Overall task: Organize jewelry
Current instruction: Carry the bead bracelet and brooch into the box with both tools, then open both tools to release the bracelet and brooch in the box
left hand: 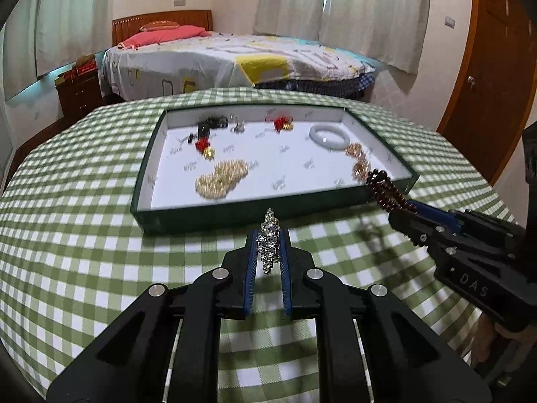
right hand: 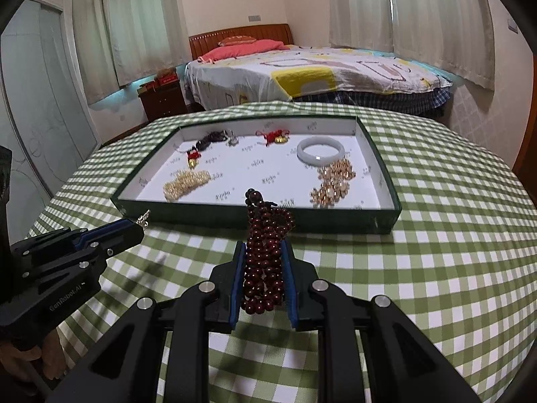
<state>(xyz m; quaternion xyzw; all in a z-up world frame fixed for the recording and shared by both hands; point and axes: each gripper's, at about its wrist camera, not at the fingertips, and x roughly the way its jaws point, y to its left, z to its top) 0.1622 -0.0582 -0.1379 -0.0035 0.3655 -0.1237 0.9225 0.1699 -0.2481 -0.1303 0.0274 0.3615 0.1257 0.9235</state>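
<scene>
Bedroom setting, with a green-checked tablecloth (left hand: 84, 235) covering the work surface and a bed behind. Task item one, a rhinestone piece (left hand: 269, 240), is sitting clamped between the blue pads of the left gripper (left hand: 268, 235), its long axis running straight along the fingers and pointing at the near wall of the green tray (left hand: 208, 215); the jaws are pressing together on it. Task item two, a dark red bead strand (right hand: 265, 265), is bunching between the pads of the right gripper (right hand: 265, 258), jaws pressed against it, one loop standing up past the fingertips and overlapping the tray's near rim in view. Both loads are hanging over the cloth, outside the tray, which is lying directly ahead of both grippers. The right gripper appears nearer the rim, at the tray's near right corner in the left wrist view; the left one is sitting just short of the near wall toward the middle. Inside the tray are lying a white bangle (left hand: 329, 137), a pearl bracelet (left hand: 221, 178), gold flower pieces (right hand: 334, 181) and red-knotted charms (left hand: 280, 123). Judgement: each load needs carrying forward over the wall to a bare patch. Motion blur is smearing the tray contents in the left view; the dark items at the far left corner are unreadable, and I cannot tell whether the rhinestone piece is a bracelet or a clip.
</scene>
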